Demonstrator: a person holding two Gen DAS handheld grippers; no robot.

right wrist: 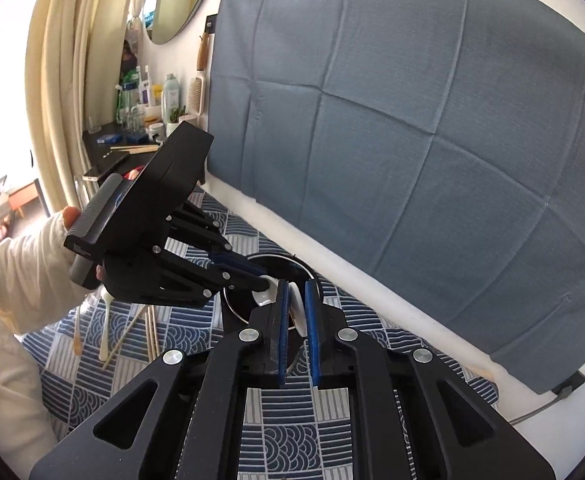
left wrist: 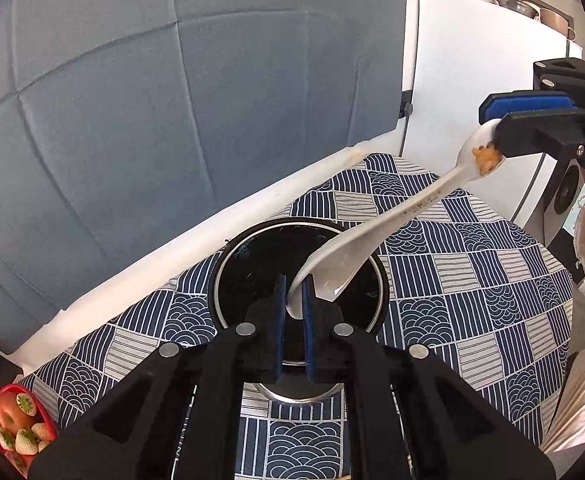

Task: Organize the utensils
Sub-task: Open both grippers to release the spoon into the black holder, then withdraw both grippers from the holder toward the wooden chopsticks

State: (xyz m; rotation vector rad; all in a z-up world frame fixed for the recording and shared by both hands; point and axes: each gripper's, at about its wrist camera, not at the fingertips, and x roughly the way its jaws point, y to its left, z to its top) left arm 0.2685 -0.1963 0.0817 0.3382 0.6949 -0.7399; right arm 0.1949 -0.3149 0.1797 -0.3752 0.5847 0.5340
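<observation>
**Caller:** Spoon [left wrist: 376,236] in the spotlight, white and long, stretched between two tools. Closest to the left wrist camera, the left gripper [left wrist: 294,300] has its blue pads pressed together on the rim of the spoon's bowl, pinching it tight.

**Analyst:** And from the right wrist camera it's the same picture at the other end: the right gripper [right wrist: 297,304] has its blue pads clamped on the flat white end of the handle. (There's an orange-brown smear on that end, right beside the pads.)

**Caller:** So both tools are closed on one utensil. Where does it sit?

**Analyst:** In the air, above the black pot [left wrist: 252,248] with the shiny metal rim. The bowl end hangs over the pot's dark inside, and the handle climbs away to the right toward the other gripper.

**Caller:** Under all that, the blue and white patterned tablecloth [left wrist: 472,280]. Down at the near left corner, a red dish of strawberries [left wrist: 20,428].

**Analyst:** The right view adds more on the cloth: another white spoon [right wrist: 105,328] and some wooden chopsticks [right wrist: 150,332] lying left of the pot, near a cream sleeve [right wrist: 16,260].

**Caller:** Farther back?

**Analyst:** A white ledge, then the creased blue-grey cloth [right wrist: 412,120] hung on the wall. Far right in the left view, a white fridge [left wrist: 472,80] with stacked bowls on top.
</observation>
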